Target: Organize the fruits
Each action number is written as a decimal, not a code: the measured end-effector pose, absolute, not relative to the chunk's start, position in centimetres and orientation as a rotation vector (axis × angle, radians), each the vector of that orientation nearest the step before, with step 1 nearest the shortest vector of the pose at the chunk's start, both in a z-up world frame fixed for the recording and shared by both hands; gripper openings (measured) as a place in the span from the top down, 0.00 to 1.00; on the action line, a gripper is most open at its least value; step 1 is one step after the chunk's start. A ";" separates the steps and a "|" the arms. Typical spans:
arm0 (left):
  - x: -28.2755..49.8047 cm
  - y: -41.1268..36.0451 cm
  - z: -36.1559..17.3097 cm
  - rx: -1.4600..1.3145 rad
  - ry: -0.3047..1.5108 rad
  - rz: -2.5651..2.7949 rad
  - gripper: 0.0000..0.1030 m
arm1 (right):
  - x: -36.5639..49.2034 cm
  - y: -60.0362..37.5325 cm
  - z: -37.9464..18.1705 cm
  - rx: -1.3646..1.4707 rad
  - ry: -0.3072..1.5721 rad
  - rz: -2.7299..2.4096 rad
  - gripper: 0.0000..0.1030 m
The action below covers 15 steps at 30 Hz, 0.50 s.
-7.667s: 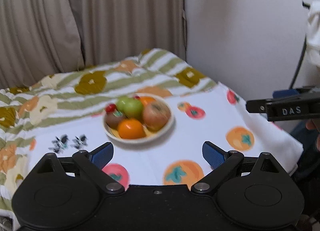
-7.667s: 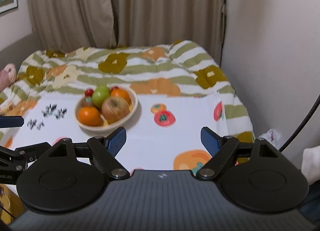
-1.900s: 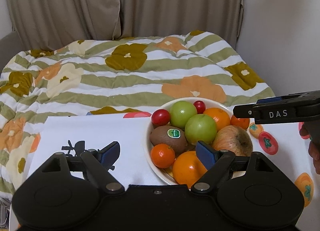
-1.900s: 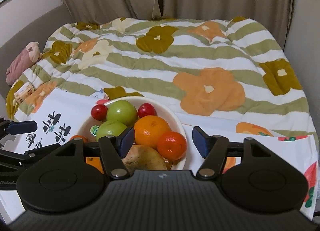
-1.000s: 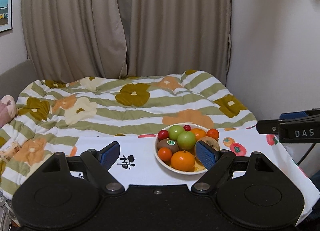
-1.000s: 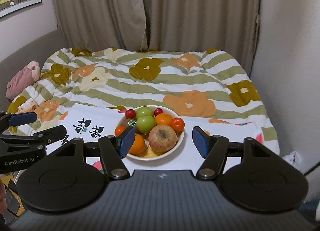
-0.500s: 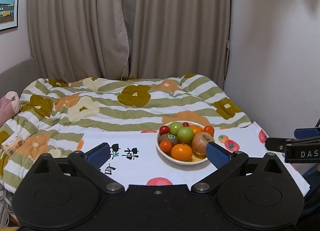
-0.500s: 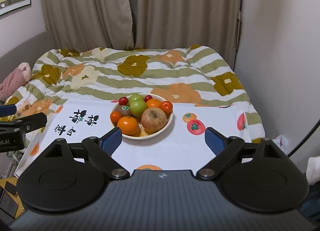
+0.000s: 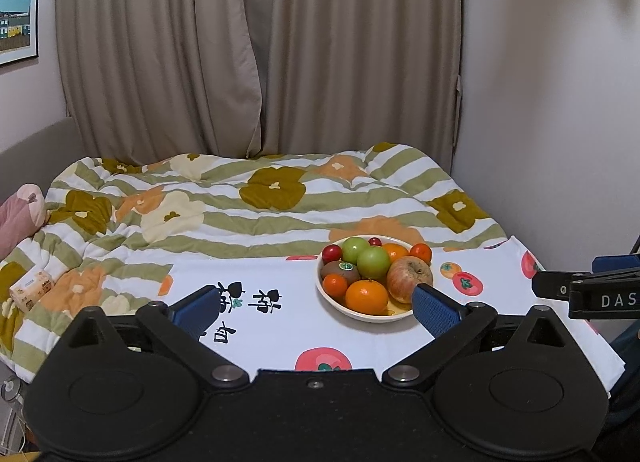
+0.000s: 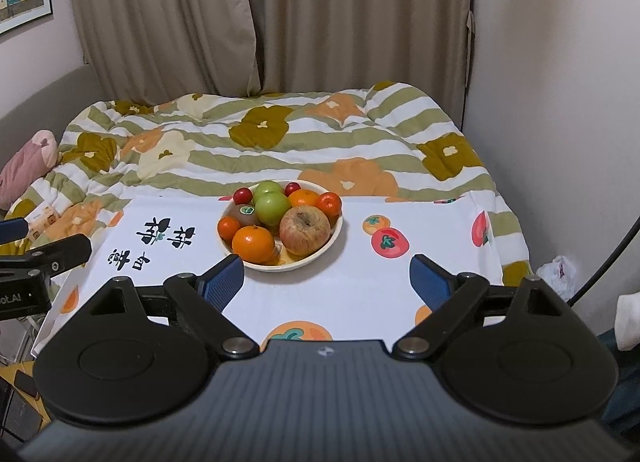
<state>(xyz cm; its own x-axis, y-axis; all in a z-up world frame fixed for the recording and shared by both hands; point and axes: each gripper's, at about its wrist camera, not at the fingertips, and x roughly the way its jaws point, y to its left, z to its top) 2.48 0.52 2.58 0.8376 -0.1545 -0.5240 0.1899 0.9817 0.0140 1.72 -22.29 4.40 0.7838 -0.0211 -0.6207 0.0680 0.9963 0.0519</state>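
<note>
A: Where is the fruit?
B: Heaped in the cream bowl [image 10: 332, 240] on the white printed cloth [image 10: 360, 286] spread over the bed's striped quilt [image 10: 280, 149].
A: And the tongs?
B: Left tongs [image 9: 316, 304] and right tongs [image 10: 326, 280] released, spread wide, nothing between them, both short of the bowl.

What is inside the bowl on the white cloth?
The bowl holds a reddish apple, two green fruits, a stickered kiwi, oranges and tangerines and small red fruits. Anything beneath the pile is covered.
</note>
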 end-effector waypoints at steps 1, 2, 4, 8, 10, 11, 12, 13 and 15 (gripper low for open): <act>2.5 0.5 2.6 0.066 0.549 -0.180 0.00 | 1.7 -22.3 4.4 0.074 0.671 -0.049 0.00; 2.5 0.5 2.6 0.066 0.549 -0.179 0.00 | 1.8 -22.4 4.3 0.076 0.674 -0.050 0.00; 2.5 0.6 2.6 0.067 0.552 -0.179 0.00 | 1.7 -22.4 4.3 0.076 0.678 -0.053 0.00; 2.5 0.6 2.5 0.066 0.556 -0.175 0.00 | 1.8 -22.6 4.2 0.075 0.682 -0.057 0.00; 2.5 0.6 2.5 0.067 0.555 -0.175 0.00 | 1.9 -22.7 4.1 0.074 0.686 -0.058 0.00; 2.5 0.6 2.5 0.067 0.555 -0.175 0.00 | 1.9 -22.7 4.1 0.073 0.687 -0.060 0.00; 2.5 0.6 2.5 0.067 0.555 -0.176 0.00 | 1.9 -22.6 4.1 0.073 0.689 -0.061 0.00; 2.5 0.6 2.5 0.067 0.555 -0.175 0.00 | 2.0 -22.6 4.0 0.073 0.690 -0.062 0.00; 2.5 0.7 2.5 0.067 0.556 -0.176 0.00 | 1.9 -22.5 4.0 0.074 0.690 -0.062 0.00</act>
<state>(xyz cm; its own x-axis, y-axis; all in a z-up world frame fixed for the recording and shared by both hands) 2.50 0.71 2.48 0.8350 -0.1476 -0.5300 0.1837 0.9828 0.0157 1.92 -22.55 4.03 0.7698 -0.0330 -0.6375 0.0818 0.9955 0.0471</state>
